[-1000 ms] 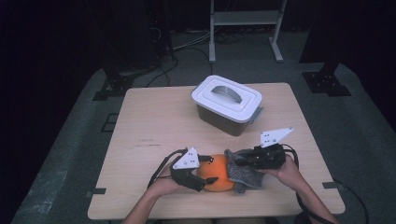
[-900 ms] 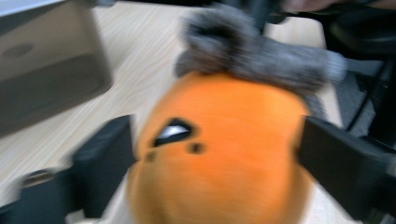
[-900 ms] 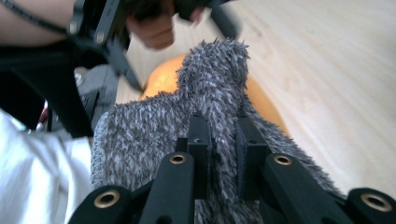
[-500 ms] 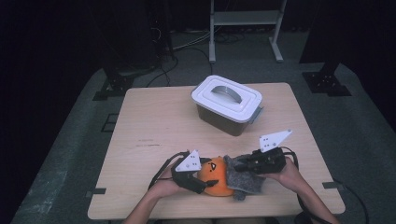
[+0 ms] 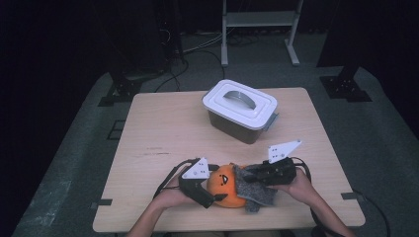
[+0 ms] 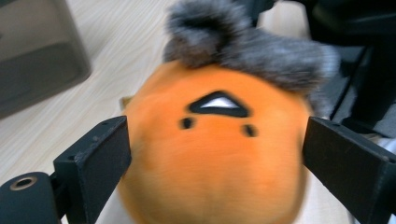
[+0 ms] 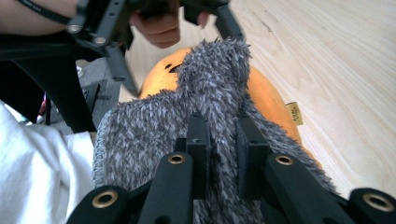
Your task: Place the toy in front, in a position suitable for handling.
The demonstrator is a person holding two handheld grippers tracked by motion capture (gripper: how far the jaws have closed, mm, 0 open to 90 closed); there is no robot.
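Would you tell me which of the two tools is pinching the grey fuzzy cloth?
The right tool: its jaws are shut on a fold of the grey cloth, while the left tool stands open around the orange plush.

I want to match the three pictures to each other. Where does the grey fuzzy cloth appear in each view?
High view: grey fuzzy cloth lies low, right of centre, against the orange plush toy.
Left gripper view: the cloth is at the top, behind the toy.
Right gripper view: the cloth is in the centre, pinched by the right gripper.
Shared landmark: the orange plush toy.
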